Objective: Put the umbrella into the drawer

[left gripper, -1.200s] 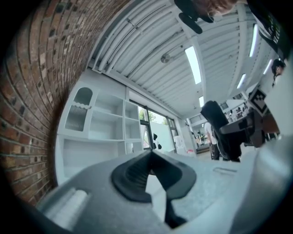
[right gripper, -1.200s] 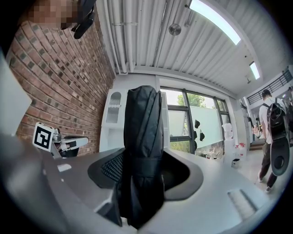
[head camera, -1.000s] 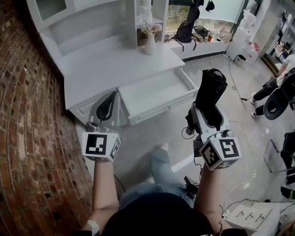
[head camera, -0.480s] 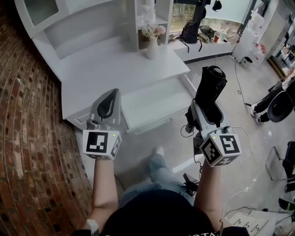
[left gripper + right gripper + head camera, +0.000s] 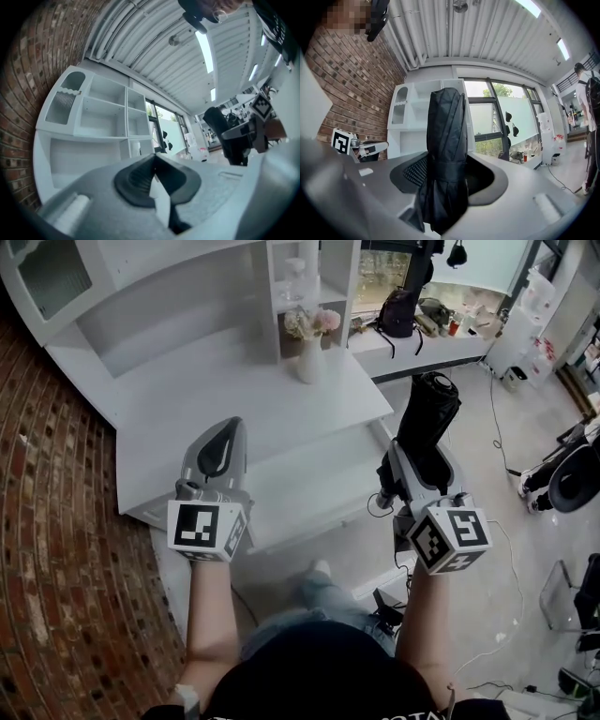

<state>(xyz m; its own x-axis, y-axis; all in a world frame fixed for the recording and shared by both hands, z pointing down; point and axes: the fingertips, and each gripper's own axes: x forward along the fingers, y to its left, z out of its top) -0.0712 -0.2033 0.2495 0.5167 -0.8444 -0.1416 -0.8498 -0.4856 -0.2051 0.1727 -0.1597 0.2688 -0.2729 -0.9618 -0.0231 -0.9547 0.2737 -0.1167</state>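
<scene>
Head view: right hand-held gripper point(image 5: 416, 471) pinching one umbrella point(image 5: 429, 418); left hand-held gripper point(image 5: 226, 429) pressed together; one open drawer point(image 5: 323, 512).

Folded black umbrella point(image 5: 427, 427) held upright, to the right of the open white drawer point(image 5: 309, 486)

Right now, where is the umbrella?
In the head view the folded black umbrella stands upright at right, clamped in the right gripper, just right of the white desk's open drawer.
</scene>
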